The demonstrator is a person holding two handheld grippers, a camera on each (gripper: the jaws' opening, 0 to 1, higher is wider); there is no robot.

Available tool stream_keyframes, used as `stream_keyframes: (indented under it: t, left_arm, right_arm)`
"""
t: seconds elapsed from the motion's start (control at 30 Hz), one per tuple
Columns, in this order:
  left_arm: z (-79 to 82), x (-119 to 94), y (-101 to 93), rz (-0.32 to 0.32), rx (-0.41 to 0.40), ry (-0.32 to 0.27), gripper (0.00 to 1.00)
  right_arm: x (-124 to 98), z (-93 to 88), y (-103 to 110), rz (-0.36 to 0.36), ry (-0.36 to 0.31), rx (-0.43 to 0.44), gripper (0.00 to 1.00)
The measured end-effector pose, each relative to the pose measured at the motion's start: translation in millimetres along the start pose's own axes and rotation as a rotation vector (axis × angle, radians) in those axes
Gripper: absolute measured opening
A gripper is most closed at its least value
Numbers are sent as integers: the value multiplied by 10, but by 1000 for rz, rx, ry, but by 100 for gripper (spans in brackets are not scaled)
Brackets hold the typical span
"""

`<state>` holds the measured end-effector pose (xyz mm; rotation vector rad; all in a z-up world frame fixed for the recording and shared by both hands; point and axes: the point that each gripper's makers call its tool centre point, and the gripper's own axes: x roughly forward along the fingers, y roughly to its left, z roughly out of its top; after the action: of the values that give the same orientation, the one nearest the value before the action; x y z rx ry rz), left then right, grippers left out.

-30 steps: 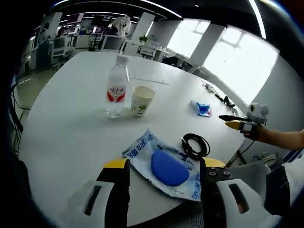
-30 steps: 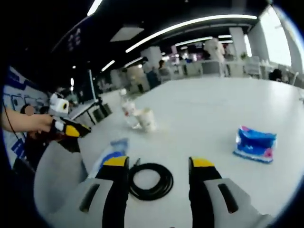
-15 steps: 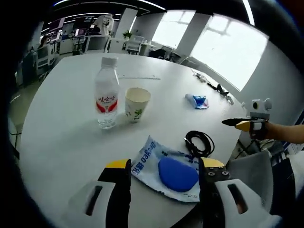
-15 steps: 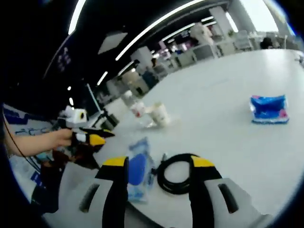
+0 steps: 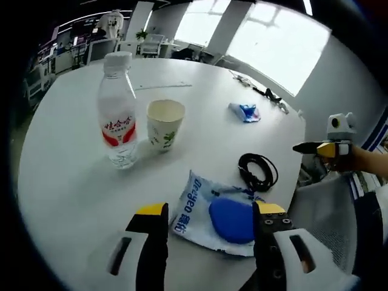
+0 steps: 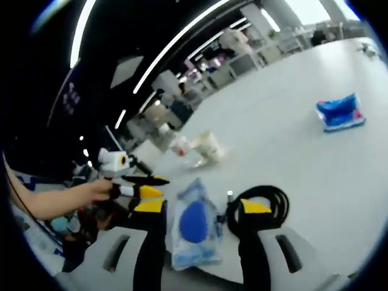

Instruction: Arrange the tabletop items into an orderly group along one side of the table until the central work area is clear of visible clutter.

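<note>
In the left gripper view, the left gripper (image 5: 209,213) hangs with jaws spread wide and empty at the bottom, over a white plastic packet with a blue oval pad (image 5: 217,213); a coiled black cable (image 5: 257,172) lies just right, a clear plastic water bottle (image 5: 117,111) and white paper cup (image 5: 165,125) upper left, a small blue tissue pack (image 5: 245,111) above centre. The right gripper (image 6: 195,206) is likewise wide and empty over the packet on the round white table (image 6: 285,139).

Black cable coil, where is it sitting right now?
In the left gripper view, the cable coil lies on the white table near its edge, just beside the blue packet.
</note>
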<state>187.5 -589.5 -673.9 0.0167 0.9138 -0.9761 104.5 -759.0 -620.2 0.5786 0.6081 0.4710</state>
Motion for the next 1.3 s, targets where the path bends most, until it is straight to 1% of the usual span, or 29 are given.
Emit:
stream_keyframes:
  t: [0.13,0.17,0.2,0.23,0.27,0.3,0.37,0.4,0.47,0.5,0.53,0.57,0.6,0.63,0.7,0.73,0.83,0.9,0.93,1.0,1.07,1.13,1.27,1.3]
  left_arm:
    - [-40,81,53,-20,17,44,55]
    - [-47,95,66,-23,28,54,55]
    - [-55,109,80,-25,35,63,55]
    - [-64,124,95,-26,40,74,55]
    - [-71,148,114,-27,45,85,55]
    - [-71,163,123,-29,45,90,55]
    - [-68,211,144,-28,33,93,54]
    - [-78,247,139,-35,29,98,54]
    - [-120,297,126,-42,32,120,52]
    - [-134,313,124,-42,39,128,52]
    - [-144,326,123,-42,46,132,53]
    - [-163,340,127,-42,57,144,53]
    - [-177,348,128,-43,61,153,53]
    - [-190,357,132,-44,65,162,54]
    - [-202,354,132,-47,73,174,54]
    - [-202,354,134,-47,72,175,53]
    - [-191,363,155,-45,54,176,50]
    - [-188,374,177,-32,47,176,48]
    - [-188,384,172,-34,47,173,48]
    - [-206,399,153,-43,37,180,47]
    - [-226,414,147,-49,31,185,46]
    - [-246,419,144,-49,24,190,44]
    - [-274,422,142,-44,18,193,45]
    - [-274,423,144,-43,15,192,45]
  right_arm:
    - [18,-119,16,-38,37,30,41]
    - [15,-216,-16,-73,86,40,40]
    - [15,-296,-42,-93,132,25,38]
    - [32,-360,-61,-110,163,-10,37]
    - [47,-396,-70,-123,172,-14,36]
    - [55,-484,-83,-145,207,14,36]
    - [83,-585,-68,-150,235,70,35]
    - [82,-715,-60,-149,302,92,35]
    - [96,-857,-59,-154,386,71,35]
    - [101,-909,-48,-155,417,75,35]
    - [136,-941,-6,-141,422,106,35]
    - [160,-968,48,-127,426,161,36]
    - [185,-1011,121,-99,436,238,36]
    - [210,-1041,162,-88,436,297,37]
    - [260,-1102,178,-100,431,378,36]
    - [269,-1131,174,-108,435,388,36]
    - [278,-1241,124,-139,491,341,34]
    - [306,-1298,121,-145,507,363,31]
    - [322,-1349,105,-159,521,398,30]
    - [319,-1417,78,-182,552,412,29]
    - [370,-1431,109,-163,542,403,27]
    - [395,-1502,144,-159,561,452,26]
    - [435,-1628,152,-175,593,431,26]
    - [442,-1640,156,-175,596,443,22]
